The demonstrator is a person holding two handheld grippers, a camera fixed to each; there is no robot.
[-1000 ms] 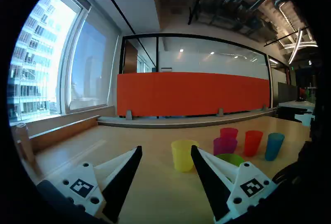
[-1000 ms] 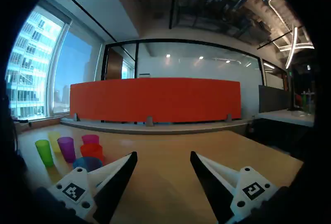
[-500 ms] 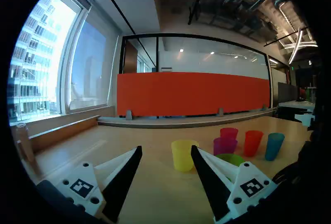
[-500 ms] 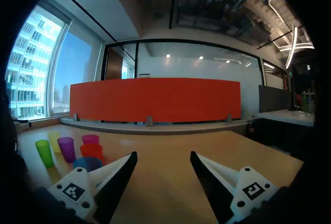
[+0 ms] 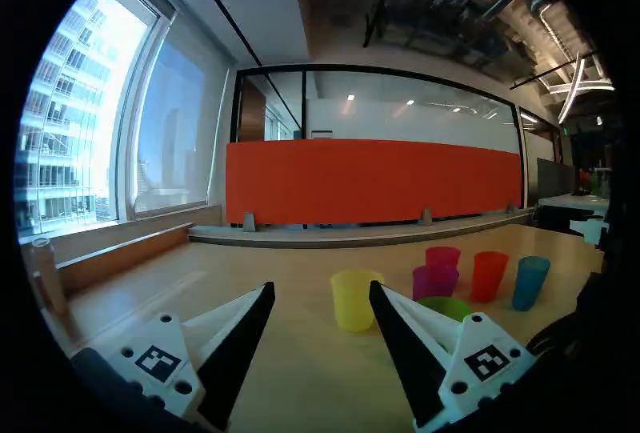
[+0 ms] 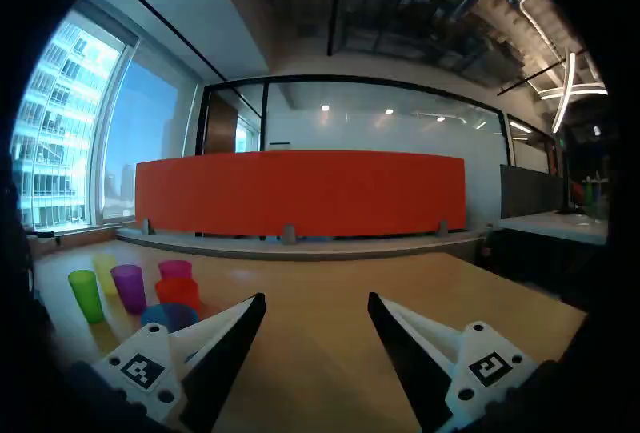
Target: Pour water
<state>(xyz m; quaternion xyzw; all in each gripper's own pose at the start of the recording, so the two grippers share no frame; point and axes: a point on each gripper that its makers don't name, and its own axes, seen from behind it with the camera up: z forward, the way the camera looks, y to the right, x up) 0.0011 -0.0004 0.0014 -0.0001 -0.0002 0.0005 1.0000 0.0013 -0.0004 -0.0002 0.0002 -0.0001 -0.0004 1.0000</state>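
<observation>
Cups (image 5: 353, 299) on table (image 5: 296, 273): 6.

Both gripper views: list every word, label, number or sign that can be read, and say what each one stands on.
No text can be read.
On the left gripper, marker tags: black-and-white square patterns, no letters.
On the right gripper, square markers: patterns again, no letters.
On the glass wall, small sign: too small to read.
On the coloured cups: no print visible.
</observation>
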